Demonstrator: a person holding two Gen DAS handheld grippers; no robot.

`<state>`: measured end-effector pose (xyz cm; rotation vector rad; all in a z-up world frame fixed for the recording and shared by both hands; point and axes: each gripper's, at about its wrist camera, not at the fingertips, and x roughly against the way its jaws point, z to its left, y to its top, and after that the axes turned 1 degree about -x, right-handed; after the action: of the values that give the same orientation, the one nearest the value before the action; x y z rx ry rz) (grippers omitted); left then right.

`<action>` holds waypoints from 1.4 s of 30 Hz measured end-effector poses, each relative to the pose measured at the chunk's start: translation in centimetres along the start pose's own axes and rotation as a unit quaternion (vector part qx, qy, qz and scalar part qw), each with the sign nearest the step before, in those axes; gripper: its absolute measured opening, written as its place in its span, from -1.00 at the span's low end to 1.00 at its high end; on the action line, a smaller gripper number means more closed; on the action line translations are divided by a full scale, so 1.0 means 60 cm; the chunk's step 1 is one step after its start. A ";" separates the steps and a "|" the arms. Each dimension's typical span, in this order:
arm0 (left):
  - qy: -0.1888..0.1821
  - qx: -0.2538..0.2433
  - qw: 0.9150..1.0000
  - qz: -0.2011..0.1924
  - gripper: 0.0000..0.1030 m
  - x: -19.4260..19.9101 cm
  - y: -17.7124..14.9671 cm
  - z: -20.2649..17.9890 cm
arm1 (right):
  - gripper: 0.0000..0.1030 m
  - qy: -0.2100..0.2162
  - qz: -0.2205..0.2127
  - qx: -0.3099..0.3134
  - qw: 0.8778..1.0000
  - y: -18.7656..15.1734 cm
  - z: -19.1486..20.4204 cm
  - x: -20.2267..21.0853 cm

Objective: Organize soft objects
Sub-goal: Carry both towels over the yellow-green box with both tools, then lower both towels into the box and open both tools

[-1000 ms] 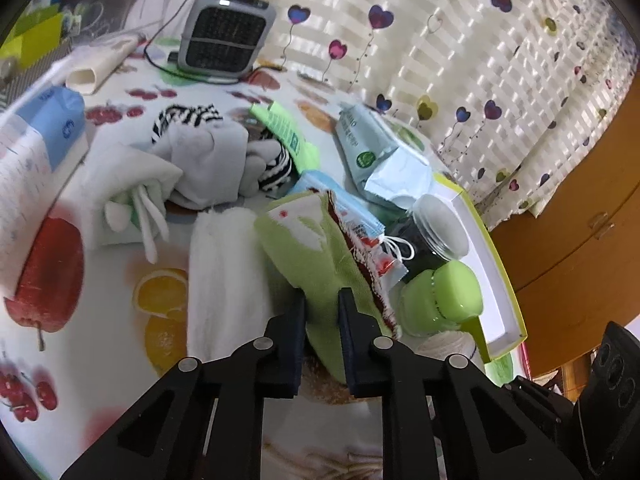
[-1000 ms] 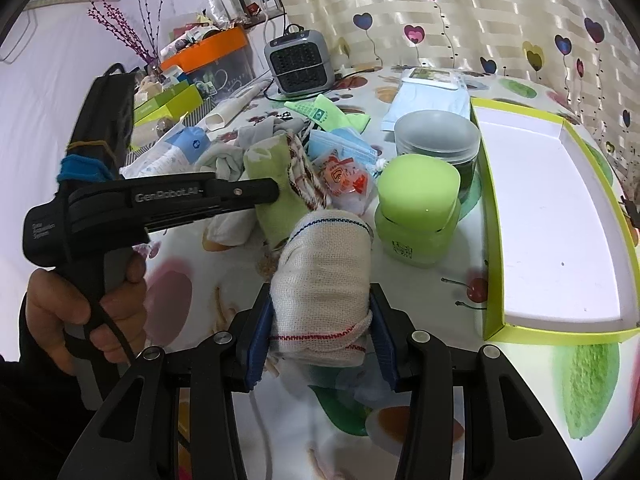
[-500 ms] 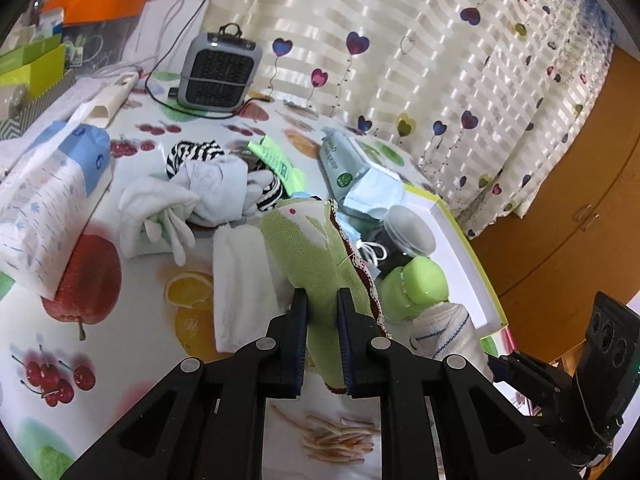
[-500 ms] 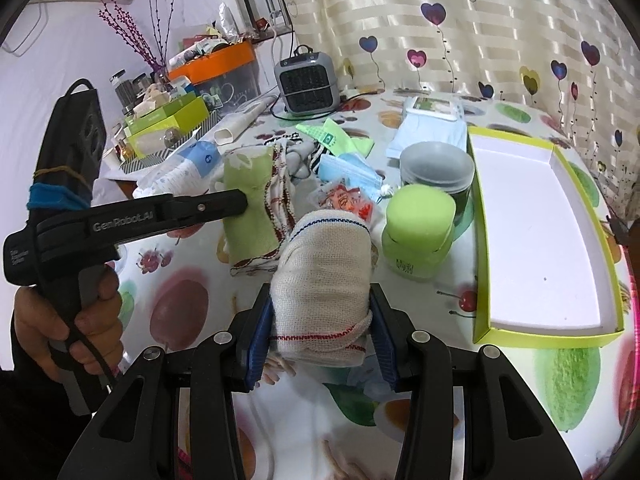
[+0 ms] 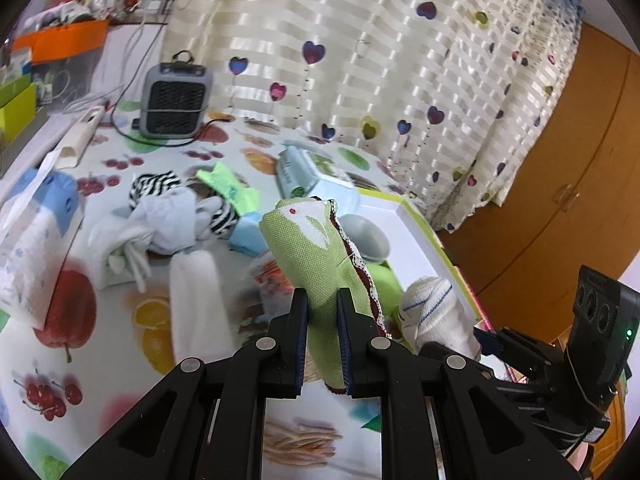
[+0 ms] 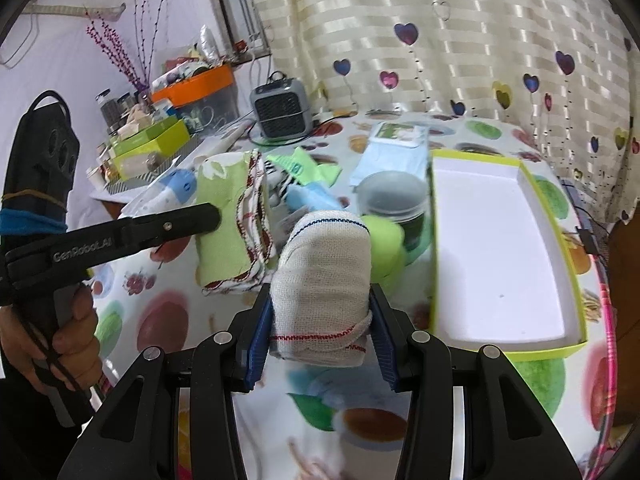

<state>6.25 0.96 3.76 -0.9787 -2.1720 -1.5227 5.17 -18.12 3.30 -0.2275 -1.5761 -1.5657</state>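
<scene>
My left gripper [image 5: 322,312] is shut on a folded green cloth with red lace trim [image 5: 312,248] and holds it up above the table. It also shows in the right wrist view [image 6: 228,232]. My right gripper [image 6: 320,320] is shut on a rolled white gauze cloth with blue and red stripes [image 6: 324,280], lifted off the table; it shows in the left wrist view [image 5: 432,312] too. A white tray with a lime-green rim [image 6: 500,240] lies to the right. A white folded towel [image 5: 192,292] and a heap of socks [image 5: 168,216] lie on the table.
A green-lidded jar [image 6: 386,236], a grey-lidded jar [image 6: 394,196], wipes packs [image 6: 394,148], a grey heater [image 6: 280,110], a tissue pack [image 5: 32,240] and boxes [image 6: 152,144] crowd the fruit-print tablecloth. A wooden cabinet [image 5: 560,160] stands to the right.
Both grippers have risen with their cloths. The green cloth has come off the table and now hangs upright in the left gripper.
</scene>
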 end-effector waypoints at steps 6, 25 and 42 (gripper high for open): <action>-0.016 -0.020 1.000 -0.001 -0.74 -0.010 0.016 -0.037 | -0.11 -0.021 -0.014 -0.017 1.000 0.007 -0.037 0.015; -0.078 -0.079 0.992 0.058 -0.74 -0.145 0.033 -0.176 | -0.11 -0.105 -0.006 -0.080 0.991 0.011 -0.203 0.004; -0.088 -0.099 0.982 0.136 -0.73 -0.248 0.005 -0.213 | -0.05 -0.128 0.030 -0.089 0.987 -0.005 -0.257 -0.023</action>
<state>15.50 -15.89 -0.07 -1.4590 -1.9219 -1.5917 12.59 -31.14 -0.63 -0.5894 -1.6061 -1.6832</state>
